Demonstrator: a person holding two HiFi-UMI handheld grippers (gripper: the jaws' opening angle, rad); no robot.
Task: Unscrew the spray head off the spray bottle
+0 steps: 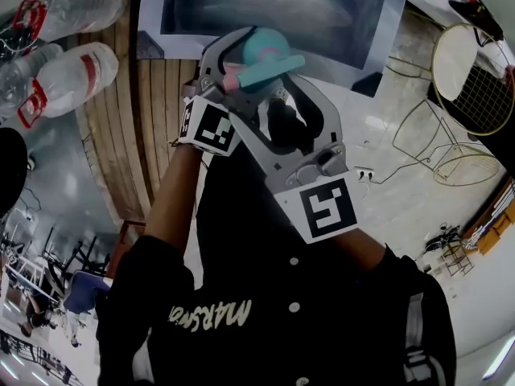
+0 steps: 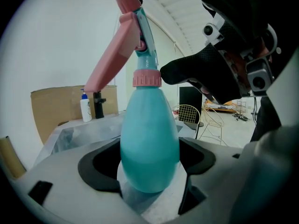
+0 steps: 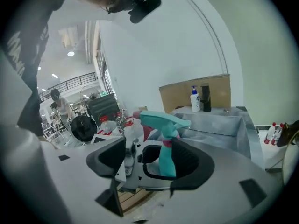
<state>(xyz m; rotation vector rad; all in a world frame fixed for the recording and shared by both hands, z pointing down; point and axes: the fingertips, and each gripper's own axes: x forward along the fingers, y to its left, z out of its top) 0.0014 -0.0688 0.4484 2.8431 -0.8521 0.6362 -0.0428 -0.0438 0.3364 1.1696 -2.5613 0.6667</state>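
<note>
Our right gripper (image 3: 148, 158) stands wide, gripping nothing. Our left gripper (image 2: 149, 164) clamps the spray bottle (image 2: 150, 125) at the centre of its view, long axis upright, spray head (image 2: 122, 50) on top; the right gripper hangs just right of the pink collar (image 2: 146, 78).

The spray bottle (image 2: 149, 139) is teal and teardrop-shaped, wide at the base and tapering to a narrow neck. It stands upright with its belly between the pads of the left gripper (image 2: 148, 169), which press on it at 3 and 9 o'clock. The spray head (image 2: 140, 27) sits on the neck at 12 o'clock, joined by a ribbed pink collar (image 2: 146, 78) seated squarely on the bottle. The head's body is teal. Its long pink trigger (image 2: 112, 62) slopes down from the top toward 8 o'clock, clear of the bottle's side.
</note>
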